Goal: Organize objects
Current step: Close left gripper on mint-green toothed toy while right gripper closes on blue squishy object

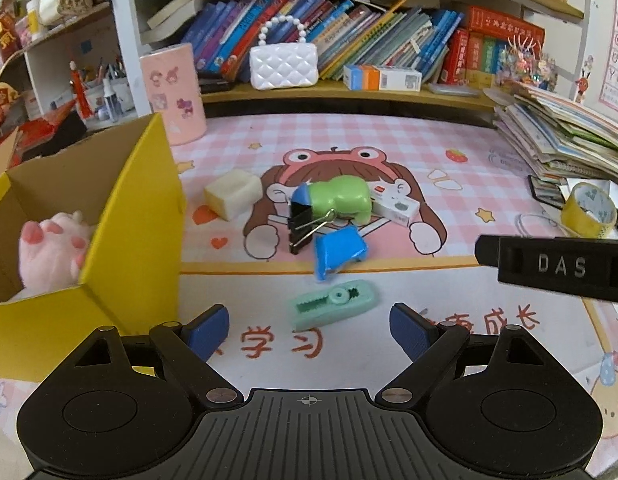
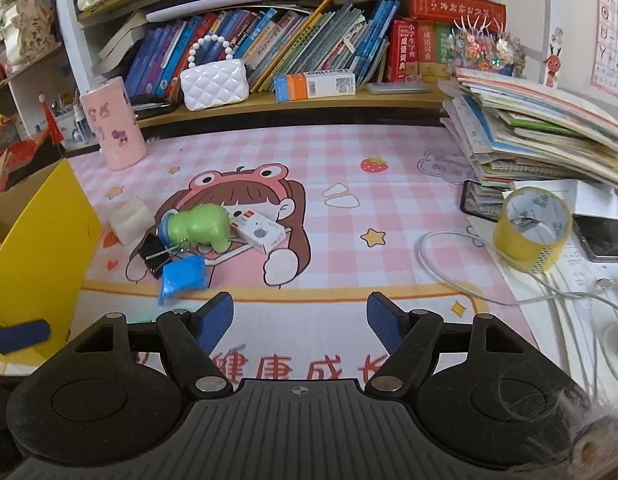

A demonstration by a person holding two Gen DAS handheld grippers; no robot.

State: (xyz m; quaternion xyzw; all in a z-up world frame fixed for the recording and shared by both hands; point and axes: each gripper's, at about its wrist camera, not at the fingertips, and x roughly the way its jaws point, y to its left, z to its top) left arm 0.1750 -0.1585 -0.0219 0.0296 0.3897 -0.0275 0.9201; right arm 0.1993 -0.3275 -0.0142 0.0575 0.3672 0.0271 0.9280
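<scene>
A pile of small objects lies mid-mat: a green toy (image 1: pixel 343 198) (image 2: pixel 199 226), black binder clips (image 1: pixel 303 222) (image 2: pixel 155 256), a blue piece (image 1: pixel 339 250) (image 2: pixel 183 276), a small white box (image 1: pixel 395 206) (image 2: pixel 259 234), a cream block (image 1: pixel 233 192) (image 2: pixel 129 218) and a mint correction tape (image 1: pixel 335 304). A yellow cardboard box (image 1: pixel 125 240) (image 2: pixel 37 256) at the left holds a pink plush (image 1: pixel 53 254). My left gripper (image 1: pixel 309 332) is open and empty just before the mint tape. My right gripper (image 2: pixel 301 320) is open and empty, right of the pile.
A pink cylinder (image 1: pixel 175 94) stands at the back left. A bookshelf with a white purse (image 1: pixel 283 64) runs along the back. A stack of books (image 2: pixel 541 128), a yellow tape roll (image 2: pixel 531 226) and white cables (image 2: pixel 509 280) are at the right.
</scene>
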